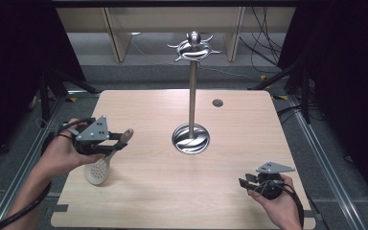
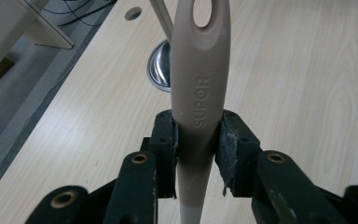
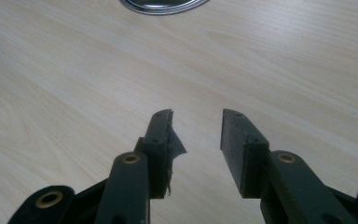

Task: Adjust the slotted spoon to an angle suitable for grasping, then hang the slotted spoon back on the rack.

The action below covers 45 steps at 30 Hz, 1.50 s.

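The beige plastic slotted spoon, with a pale perforated round bowl and a handle stamped SUPOR, is the thing in hand. Its handle runs up between the fingers of the left gripper, which pinch it from both sides partway along, below the oval hanging hole at the tip. In the high view the spoon hangs slantwise at the left side of the light wooden worktop, bowl low and near the surface, handle end pointing toward the middle; whether the bowl touches the wood I cannot tell.

Ahead of it stands the polished steel utensil stand: a round dished base, a slim upright pole and a crown of curved hooks at the top. The hanging hole looks meant for one of those hooks.

The risks, as I judge them: the handle is smooth and tapered, so it could slide or swivel in the pinch, letting the heavy bowl swing down. The hooks are small and high, so a poorly lined-up hole would miss or knock the crown, and the narrow stand could rock on its base.

The right gripper rests at the near right corner of the worktop, well apart from spoon and stand. Its fingers are spread with nothing between them, only bare wood beyond; a torn flap of pad lining hangs off one inner face.

A small round hole sits in the worktop behind the stand.
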Motion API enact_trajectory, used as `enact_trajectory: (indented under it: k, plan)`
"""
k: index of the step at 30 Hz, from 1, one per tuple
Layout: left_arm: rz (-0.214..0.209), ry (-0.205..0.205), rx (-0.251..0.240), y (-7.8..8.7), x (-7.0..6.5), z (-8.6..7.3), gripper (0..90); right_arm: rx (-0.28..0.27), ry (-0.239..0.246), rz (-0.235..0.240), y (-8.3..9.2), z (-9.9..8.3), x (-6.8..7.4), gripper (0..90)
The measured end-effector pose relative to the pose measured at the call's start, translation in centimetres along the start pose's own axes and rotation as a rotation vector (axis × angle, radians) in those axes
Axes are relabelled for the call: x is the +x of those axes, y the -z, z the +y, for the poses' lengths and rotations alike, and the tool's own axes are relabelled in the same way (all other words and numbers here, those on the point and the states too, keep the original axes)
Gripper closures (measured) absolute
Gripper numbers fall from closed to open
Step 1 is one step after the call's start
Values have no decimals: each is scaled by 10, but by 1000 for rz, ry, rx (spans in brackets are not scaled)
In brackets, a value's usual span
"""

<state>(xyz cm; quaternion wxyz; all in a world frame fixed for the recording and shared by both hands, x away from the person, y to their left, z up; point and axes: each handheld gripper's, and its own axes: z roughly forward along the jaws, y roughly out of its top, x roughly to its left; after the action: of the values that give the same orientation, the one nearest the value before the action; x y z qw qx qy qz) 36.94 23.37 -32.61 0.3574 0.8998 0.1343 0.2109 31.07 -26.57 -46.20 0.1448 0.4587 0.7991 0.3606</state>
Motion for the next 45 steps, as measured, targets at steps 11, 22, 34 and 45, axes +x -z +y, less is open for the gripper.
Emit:
enact_trajectory:
  k: [11, 22, 34, 45]
  plan:
    - [42, 56, -56, 20, 4, -5, 688, 1, 5, 0, -2, 4, 0, 635]
    - [75, 165, -183, 31, 11, -14, 688, 14, -22, 18, -3, 7, 2, 630]
    - [98, 237, -321, 44, 18, -26, 688, -28, -29, -28, 4, 8, 1, 627]
    - [102, 255, -378, 43, 17, -21, 688, -71, -92, -36, 9, 7, -2, 605]
